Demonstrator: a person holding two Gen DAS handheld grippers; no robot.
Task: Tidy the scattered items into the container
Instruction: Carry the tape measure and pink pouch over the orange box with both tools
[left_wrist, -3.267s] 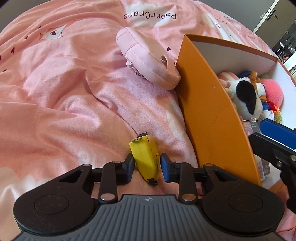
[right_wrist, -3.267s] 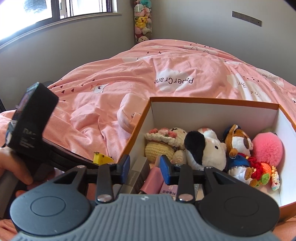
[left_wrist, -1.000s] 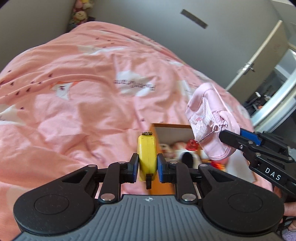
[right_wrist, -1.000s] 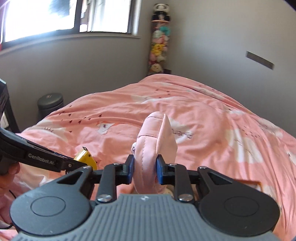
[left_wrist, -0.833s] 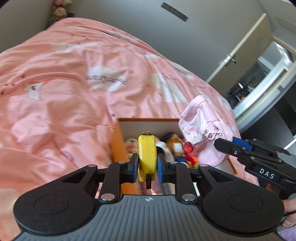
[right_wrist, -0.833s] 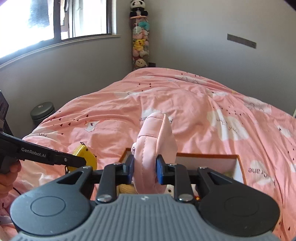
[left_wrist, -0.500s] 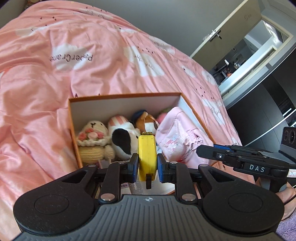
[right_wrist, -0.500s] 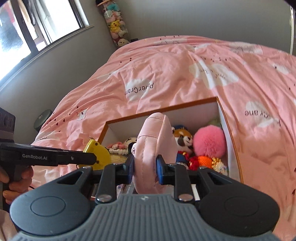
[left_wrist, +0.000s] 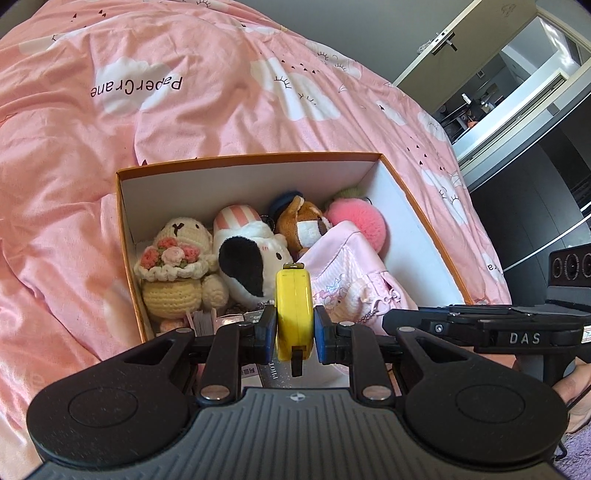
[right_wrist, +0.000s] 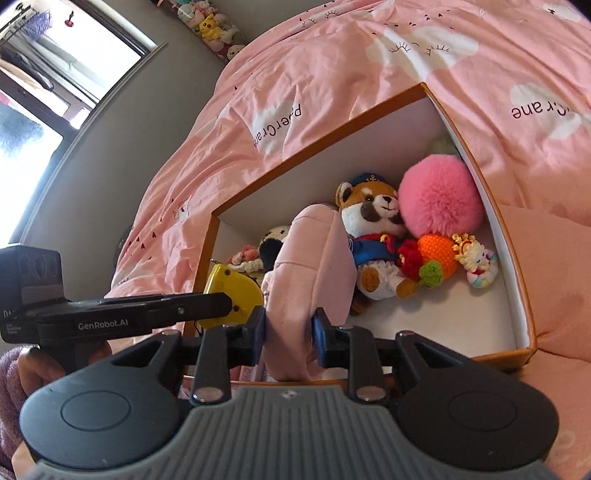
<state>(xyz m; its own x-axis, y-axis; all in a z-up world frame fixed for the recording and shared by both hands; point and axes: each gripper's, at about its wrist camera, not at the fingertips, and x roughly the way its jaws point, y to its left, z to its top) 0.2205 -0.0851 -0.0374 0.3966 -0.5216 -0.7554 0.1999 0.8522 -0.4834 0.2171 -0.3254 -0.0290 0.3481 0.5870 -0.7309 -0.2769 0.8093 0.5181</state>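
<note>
Left wrist view: left claw was clamped on a yellow tape measure, held upright between the blue pads, right over the near edge of the box. Box was orange outside, white inside, and sat on a bed with a pink duvet. Back row in the box: crochet doll with flowers at left, black-and-white plush beside it, striped plush behind, brown plush, pink pompom at right. Pink pouch lay in the box, leaning on the brown plush and pompom, its near end just beside the tape measure. Right claw came in from the right edge, its tip next to the pouch; contact not readable here. Some small packets sat at the box's near left, mostly hidden.

Right wrist view: right claw had the pouch between its pads, jaws opening; left pad looked to be touching the fabric, right pad looked just off it, hard to call. Pouch stood on edge inside the box, against the brown plush. Pompom, orange crochet toy and a small white charm lay along the right wall. Left claw entered from the left, gripping the tape measure above the box's left side. A hand held that tool's grip.
</note>
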